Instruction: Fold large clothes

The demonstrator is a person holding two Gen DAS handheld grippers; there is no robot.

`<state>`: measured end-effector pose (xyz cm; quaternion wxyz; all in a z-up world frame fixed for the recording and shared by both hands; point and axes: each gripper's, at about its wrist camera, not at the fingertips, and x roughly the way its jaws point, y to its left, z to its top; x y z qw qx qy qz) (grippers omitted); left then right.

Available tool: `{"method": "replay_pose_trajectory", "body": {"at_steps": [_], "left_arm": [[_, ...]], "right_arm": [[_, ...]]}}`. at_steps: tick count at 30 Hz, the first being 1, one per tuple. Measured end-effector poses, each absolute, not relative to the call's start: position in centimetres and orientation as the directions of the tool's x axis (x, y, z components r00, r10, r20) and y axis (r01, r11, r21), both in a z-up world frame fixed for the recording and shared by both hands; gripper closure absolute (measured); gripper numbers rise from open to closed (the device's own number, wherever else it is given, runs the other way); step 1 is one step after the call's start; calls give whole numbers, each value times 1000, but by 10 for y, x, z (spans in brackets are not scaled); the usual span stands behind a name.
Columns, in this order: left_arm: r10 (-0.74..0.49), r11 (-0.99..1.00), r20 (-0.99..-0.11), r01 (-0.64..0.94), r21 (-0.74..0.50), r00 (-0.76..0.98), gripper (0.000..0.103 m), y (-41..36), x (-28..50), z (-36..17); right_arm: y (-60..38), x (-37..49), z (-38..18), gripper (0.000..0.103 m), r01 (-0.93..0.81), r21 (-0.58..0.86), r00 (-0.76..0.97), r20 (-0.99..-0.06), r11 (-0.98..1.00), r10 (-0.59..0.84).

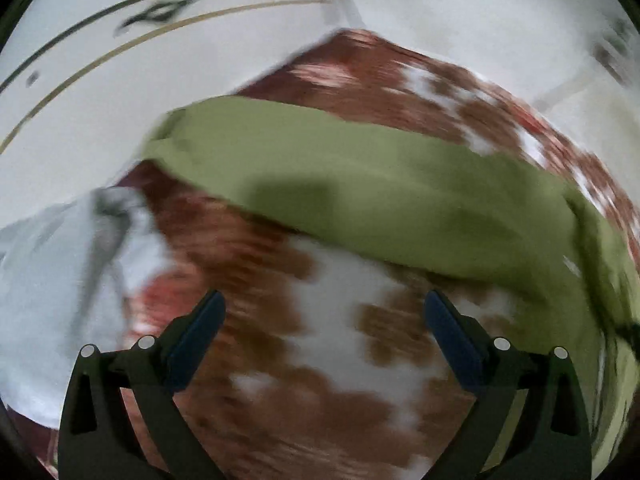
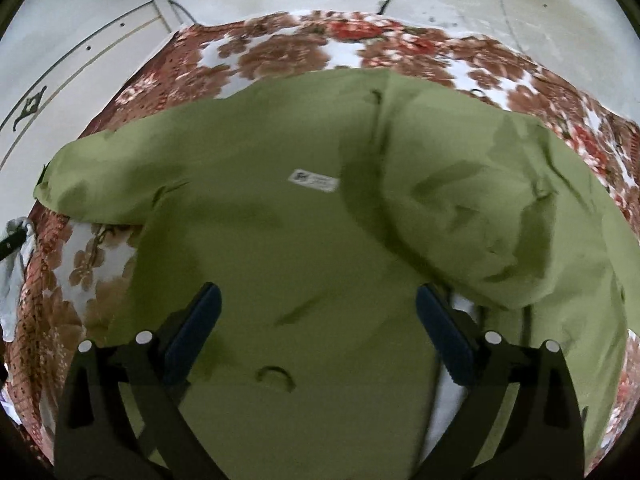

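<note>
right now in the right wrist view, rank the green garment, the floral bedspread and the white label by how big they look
1. green garment, fills most of the view, partly because it is nearest the camera
2. floral bedspread, only its edges show
3. white label, a small patch on the garment

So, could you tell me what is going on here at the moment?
A person with a gripper in each hand is folding a large green garment spread on a floral bedspread. The right gripper is open over the garment's middle, near its white label. The left gripper is open over the bedspread beside a green sleeve. Neither holds cloth. A pale grey cloth lies to the left.
</note>
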<state>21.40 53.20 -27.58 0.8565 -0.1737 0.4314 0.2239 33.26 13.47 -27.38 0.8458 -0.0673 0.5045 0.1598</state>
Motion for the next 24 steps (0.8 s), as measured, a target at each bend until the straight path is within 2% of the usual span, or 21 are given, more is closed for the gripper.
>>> {"method": "replay_pose_trajectory", "body": {"at_steps": [10,17,24], "left_arm": [[289,703,-775,-674,-226,561,6,683,253,-310],[322,690,-787,-700,-186,526,6,728,274,-332],[289,637,-775,-717,-283,563,7,767,290,-351]], "right_arm": [[198,343,-319,6,-392,5,388,-906,920,170],[217,351,-333,6,-424,-36,369,-919,905,137],[225,351,-350,6,-419,-19,355,-924,908,144]]}}
